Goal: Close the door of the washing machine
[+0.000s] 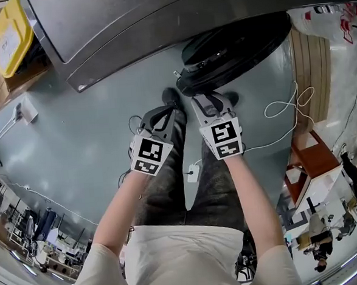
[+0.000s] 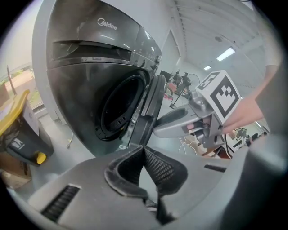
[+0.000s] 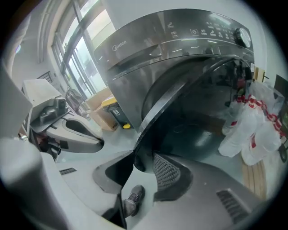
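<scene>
The dark grey washing machine [image 1: 128, 26] fills the 12 o'clock side of the head view. Its round door [image 1: 239, 49] hangs open, swung out toward 1 o'clock over the pale grey floor [image 1: 74, 134]. The person stands right in front of it with both arms stretched down and a gripper in each hand. The right gripper [image 1: 211, 100] is up at the door's lower rim. In the right gripper view the dark edge of the door runs down between its two jaws, and the pads look closed against it on either side, so it is clasping the rim. The left gripper [image 2: 144, 150] sits just at 9 o'clock of the right one, near the door's edge but apart from it. Its fingers are clenched, the tips meeting with nothing between them. From that gripper's view, the drum opening [image 2: 119, 108] gapes at 10 o'clock and the door stands edge-on just beyond the closed tips. A yellow bin [image 1: 9, 32] sits beside the machine at 10 o'clock in the head view. A white cable [image 1: 286, 110] loops over the floor at 3 o'clock. White plastic bags [image 3: 252, 126] lie beyond the door at 3 o'clock in the right gripper view, and the person's shoe [image 3: 131, 200] shows below the open part of the jaws.
</scene>
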